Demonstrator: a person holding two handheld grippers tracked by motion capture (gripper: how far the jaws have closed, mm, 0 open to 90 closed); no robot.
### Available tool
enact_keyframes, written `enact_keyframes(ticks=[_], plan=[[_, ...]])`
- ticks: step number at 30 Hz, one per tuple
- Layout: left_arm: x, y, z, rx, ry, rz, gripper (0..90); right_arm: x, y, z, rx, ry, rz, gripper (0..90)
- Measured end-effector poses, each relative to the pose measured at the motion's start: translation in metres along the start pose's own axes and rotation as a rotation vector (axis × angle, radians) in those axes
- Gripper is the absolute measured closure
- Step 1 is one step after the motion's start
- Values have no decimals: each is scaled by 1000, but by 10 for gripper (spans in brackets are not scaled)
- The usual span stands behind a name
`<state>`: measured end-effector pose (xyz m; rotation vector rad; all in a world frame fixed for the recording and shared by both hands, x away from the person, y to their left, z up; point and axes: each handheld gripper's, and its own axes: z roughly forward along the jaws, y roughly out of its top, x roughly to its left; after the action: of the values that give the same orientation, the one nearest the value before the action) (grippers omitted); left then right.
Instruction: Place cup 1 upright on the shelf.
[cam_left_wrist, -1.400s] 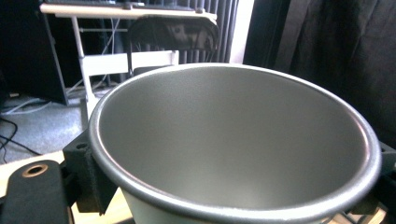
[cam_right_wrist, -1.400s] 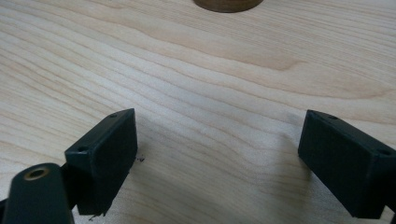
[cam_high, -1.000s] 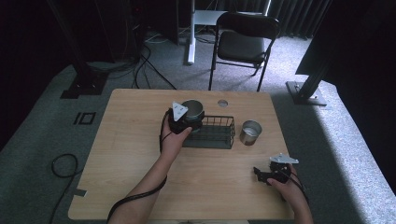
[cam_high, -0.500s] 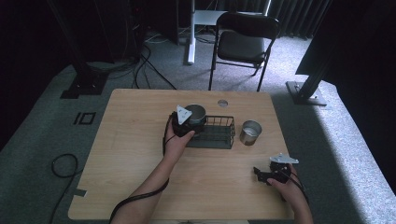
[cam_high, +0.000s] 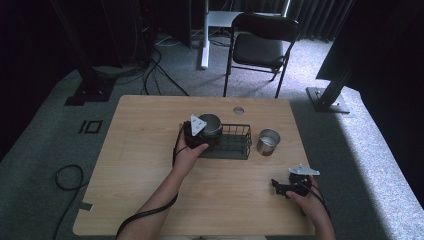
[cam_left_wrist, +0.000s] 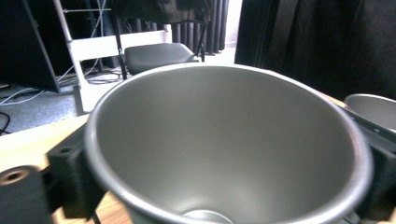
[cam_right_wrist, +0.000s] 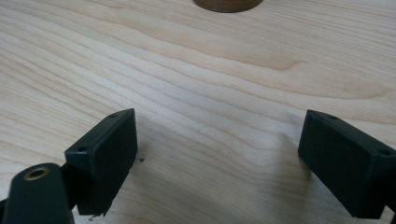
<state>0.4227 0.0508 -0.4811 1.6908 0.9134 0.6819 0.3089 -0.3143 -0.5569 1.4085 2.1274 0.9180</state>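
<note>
A grey metal cup (cam_high: 211, 124) is held upright between the jaws of my left gripper (cam_high: 202, 134), over the left end of a black wire basket (cam_high: 234, 143). In the left gripper view the cup's open mouth (cam_left_wrist: 224, 140) sits close up, with a black pad (cam_left_wrist: 70, 179) pressed on its side. A second metal cup (cam_high: 268, 141) stands on the table right of the basket; its rim (cam_left_wrist: 373, 109) also appears in the left gripper view. My right gripper (cam_high: 278, 186) rests low near the front right of the table, its jaws wide apart over bare wood (cam_right_wrist: 219, 158).
The wooden table (cam_high: 140, 165) has a round cable hole (cam_high: 238, 110) near its far edge. A black folding chair (cam_high: 260, 47) stands beyond the table. A brown round object (cam_right_wrist: 229, 3) lies ahead of the right gripper.
My left gripper has carried the cup a little to the right, onto the basket's left end. The right gripper has stayed put.
</note>
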Motion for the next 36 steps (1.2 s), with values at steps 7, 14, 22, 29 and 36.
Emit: enact_keyframes(ticks=[7,14,22,29,36], plan=[[1,2,-9,15,0,-7,29,0,0,0,0,0,0,115],[3,3,-21,15,-9,-14,29,0,0,0,0,0,0,115],[5,5,-34,22,-20,0,29,0,0,0,-1,0,-1,115],[8,5,-49,19,-26,-6,29,0,0,0,0,0,-1,115],[12,5,-61,30,-25,5,29,0,0,0,0,0,-1,115]])
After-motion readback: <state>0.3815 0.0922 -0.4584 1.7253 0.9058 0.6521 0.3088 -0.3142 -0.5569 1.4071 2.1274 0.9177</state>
